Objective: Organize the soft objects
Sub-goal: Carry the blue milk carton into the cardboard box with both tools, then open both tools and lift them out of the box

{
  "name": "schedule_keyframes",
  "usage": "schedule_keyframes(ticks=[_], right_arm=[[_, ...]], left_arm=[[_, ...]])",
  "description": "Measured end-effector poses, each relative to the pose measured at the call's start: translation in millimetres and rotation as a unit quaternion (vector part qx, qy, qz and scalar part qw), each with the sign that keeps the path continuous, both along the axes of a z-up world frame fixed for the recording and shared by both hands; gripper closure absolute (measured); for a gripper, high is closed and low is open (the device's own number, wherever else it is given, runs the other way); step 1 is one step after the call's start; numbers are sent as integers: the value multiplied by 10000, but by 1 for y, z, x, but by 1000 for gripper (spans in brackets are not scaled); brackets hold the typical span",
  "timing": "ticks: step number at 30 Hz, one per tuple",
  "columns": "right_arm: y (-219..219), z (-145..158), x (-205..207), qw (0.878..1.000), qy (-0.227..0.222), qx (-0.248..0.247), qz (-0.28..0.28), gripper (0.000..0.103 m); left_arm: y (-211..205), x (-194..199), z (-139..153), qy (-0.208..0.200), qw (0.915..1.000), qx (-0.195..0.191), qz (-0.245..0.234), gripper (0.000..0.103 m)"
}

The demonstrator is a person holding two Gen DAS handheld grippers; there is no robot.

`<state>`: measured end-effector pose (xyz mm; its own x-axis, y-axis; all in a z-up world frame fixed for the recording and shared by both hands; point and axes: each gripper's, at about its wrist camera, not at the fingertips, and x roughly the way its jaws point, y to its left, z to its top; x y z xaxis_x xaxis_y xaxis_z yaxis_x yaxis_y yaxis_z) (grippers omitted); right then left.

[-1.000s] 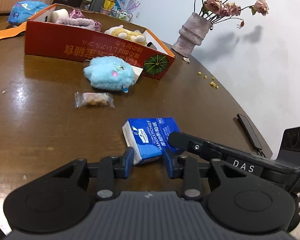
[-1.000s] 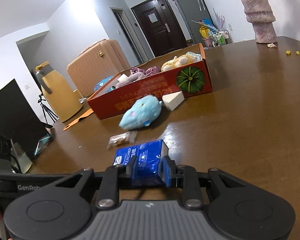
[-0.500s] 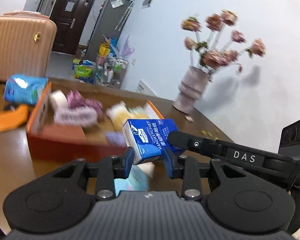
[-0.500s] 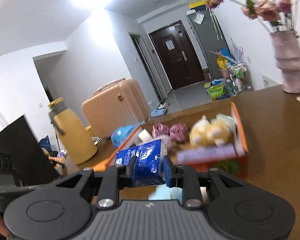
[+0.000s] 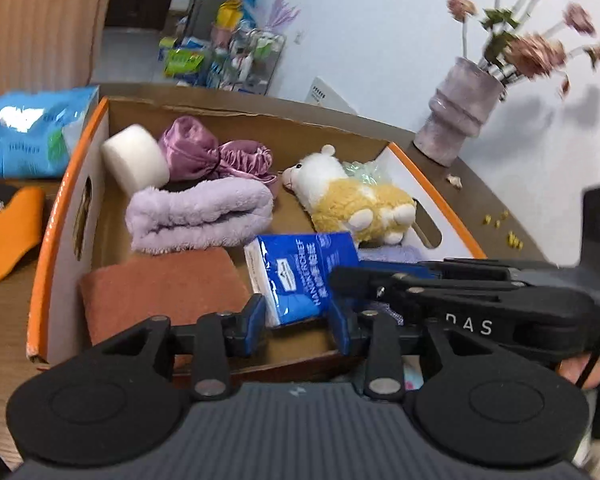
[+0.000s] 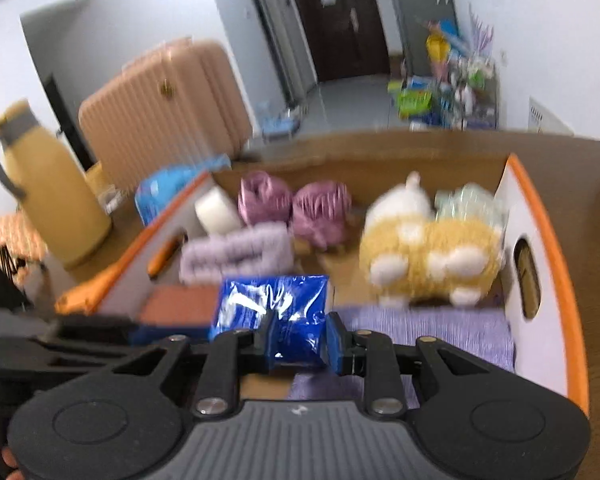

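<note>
A blue handkerchief tissue pack (image 5: 300,276) hangs just above the floor of the orange-rimmed cardboard box (image 5: 60,216). My right gripper (image 6: 296,340) is shut on one end of the pack (image 6: 272,312); its black fingers (image 5: 400,280) reach in from the right in the left wrist view. My left gripper (image 5: 299,322) straddles the pack's other end. Its jaws are opening and the blue pads stand just off the wrapper. Behind the pack in the box lie a yellow-and-white alpaca plush (image 5: 356,204), a folded lilac towel (image 5: 200,216) and a rust-red pad (image 5: 160,288).
The box also holds a white sponge (image 5: 136,160), purple satin cloth (image 5: 212,156) and a lavender cloth (image 6: 428,328). A vase of dried roses (image 5: 456,120) stands on the table right of the box, a blue tissue bag (image 5: 32,128) left of it. A yellow jug (image 6: 48,192) stands beyond.
Both grippers lifted the tissue pack off the table and carried it forward over the box wall, now inside the box. The left jaws have widened slightly.
</note>
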<state>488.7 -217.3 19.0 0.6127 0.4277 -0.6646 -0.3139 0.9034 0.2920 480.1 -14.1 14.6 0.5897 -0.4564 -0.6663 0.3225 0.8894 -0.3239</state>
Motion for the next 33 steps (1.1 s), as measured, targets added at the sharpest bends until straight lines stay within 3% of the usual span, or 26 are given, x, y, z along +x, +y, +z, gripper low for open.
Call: schedule_keyframes(ticks=[3,5,11,13,16,19,24,27,33], right_arm=[[-4,-3,7,9986,416,152,274,76],[-3,-2,10,9981,509,68,340,76],[-17,25,12,9998,-77,147,119,75],[-13,27,21,9996,-263,113,28,76],[3,14,36,9997,-203,-128,18,90],[17,-1,38,9988,-88,-461,142,95],[20,-7,21,9969,24,-708,348,94],[17,5,10,9971,-129,-718,233,89],[-11,61,-35,9952,-742,-639,-7,87]], left_arm=[[5,-6,8,-242,9996,-79,-109,53],[8,-6,17,-458,9989,-8,-63,52],[0,13,33,-903,9957,204,79,57],[-10,29,27,-761,9964,358,144,70],[-21,40,13,-508,9968,587,187,81],[-16,34,2,-324,9973,650,140,83],[-16,18,-4,-232,9965,809,1,82],[-15,7,6,-300,9960,836,114,81],[0,-43,61,-894,9919,835,340,70]])
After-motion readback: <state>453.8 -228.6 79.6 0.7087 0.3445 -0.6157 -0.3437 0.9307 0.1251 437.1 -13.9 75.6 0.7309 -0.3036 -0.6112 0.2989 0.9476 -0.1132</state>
